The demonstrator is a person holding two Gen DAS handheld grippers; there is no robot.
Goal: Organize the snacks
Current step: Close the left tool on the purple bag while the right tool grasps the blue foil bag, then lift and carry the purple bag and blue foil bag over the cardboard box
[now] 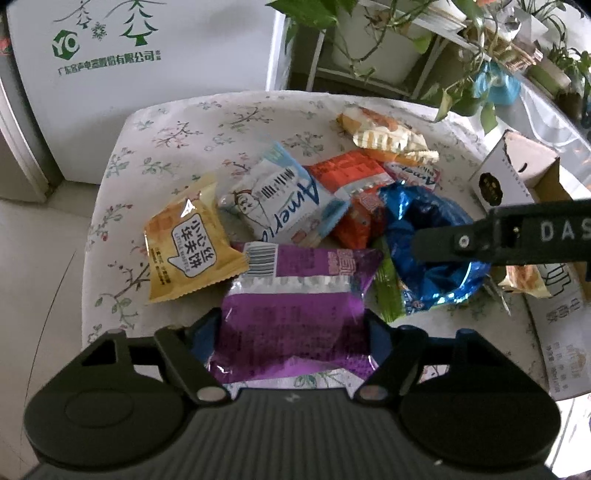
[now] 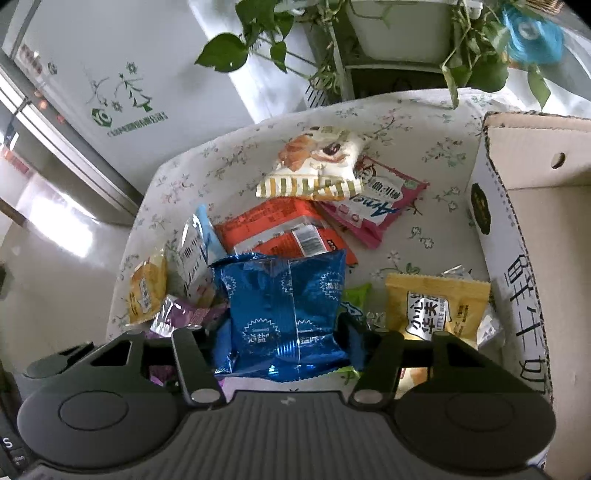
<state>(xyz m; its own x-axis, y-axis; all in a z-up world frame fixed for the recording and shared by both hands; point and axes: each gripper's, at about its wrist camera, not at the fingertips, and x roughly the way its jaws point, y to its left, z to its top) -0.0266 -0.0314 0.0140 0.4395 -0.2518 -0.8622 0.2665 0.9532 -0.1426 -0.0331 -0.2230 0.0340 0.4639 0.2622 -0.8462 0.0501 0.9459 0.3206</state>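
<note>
A pile of snack packets lies on a table with a floral cloth. My left gripper is shut on a purple packet, its pads pressing in the packet's two sides at the near table edge. My right gripper is shut on a crinkled blue packet, pinched between both fingers. In the left wrist view the blue packet sits right of the purple one, with a right gripper finger reaching in over it. The purple packet shows at the lower left of the right wrist view.
Loose packets lie around: a yellow waffle packet, a white and blue one, orange ones, a pink one and a second yellow one. An open cardboard box stands at the right. A white cabinet and potted plants stand behind.
</note>
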